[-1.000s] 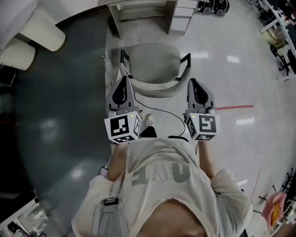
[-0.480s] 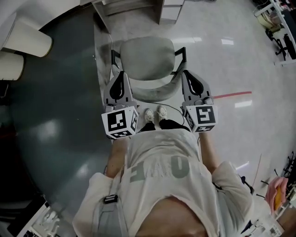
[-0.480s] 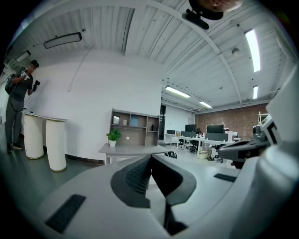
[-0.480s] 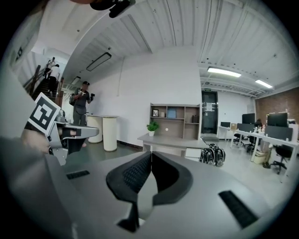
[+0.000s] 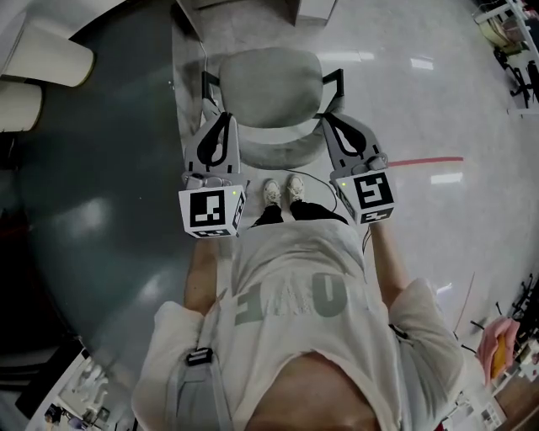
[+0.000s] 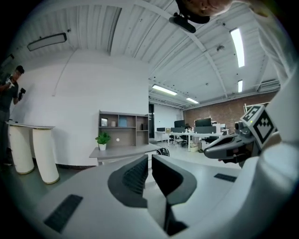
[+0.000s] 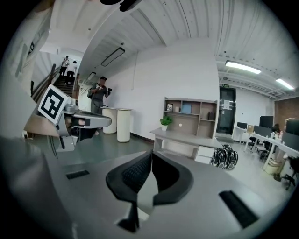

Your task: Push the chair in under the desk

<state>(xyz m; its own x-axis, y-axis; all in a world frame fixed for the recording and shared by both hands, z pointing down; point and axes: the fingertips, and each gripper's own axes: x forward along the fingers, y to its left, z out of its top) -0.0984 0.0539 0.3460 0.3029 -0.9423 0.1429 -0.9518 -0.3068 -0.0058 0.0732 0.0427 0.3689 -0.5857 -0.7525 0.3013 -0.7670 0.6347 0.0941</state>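
While the chair (image 5: pixel 269 88) stands directly ahead of you with its seat toward the surface (image 5: pixel 236 10), you are in the pushing step itself. The chair is not yet under the surface.

The left hand-held gripper (image 5: pixel 221 126) lies at the left end of the curved backrest (image 5: pixel 271 156). The right hand-held gripper (image 5: pixel 330 126) lies at the right end. The head view does not confirm firm contact. It shows only that each tip is at or just beside a corner of the backrest.

Both sets of jaws are fully closed, pad against pad, with nothing between them. The hand-held grippers therefore act as blunt pushers, not as clamps. The surface lies in line beyond both tips. A shelf unit (image 6: pixel 124 127) and a small plant (image 6: pixel 103 139) stand further ahead of the left hand-held gripper.

For the next move, the following appears necessary:

- Apply equal forward pressure through both hand-held grippers, so that the chair travels straight and does not swivel.
- Hold the tips squarely on the backrest frame, because closed jaws can slip off a rounded edge.
- Watch the armrests (image 5: pixel 337 80), which probably have to clear the edge of the surface.
- Stop once the seat is beneath the surface.
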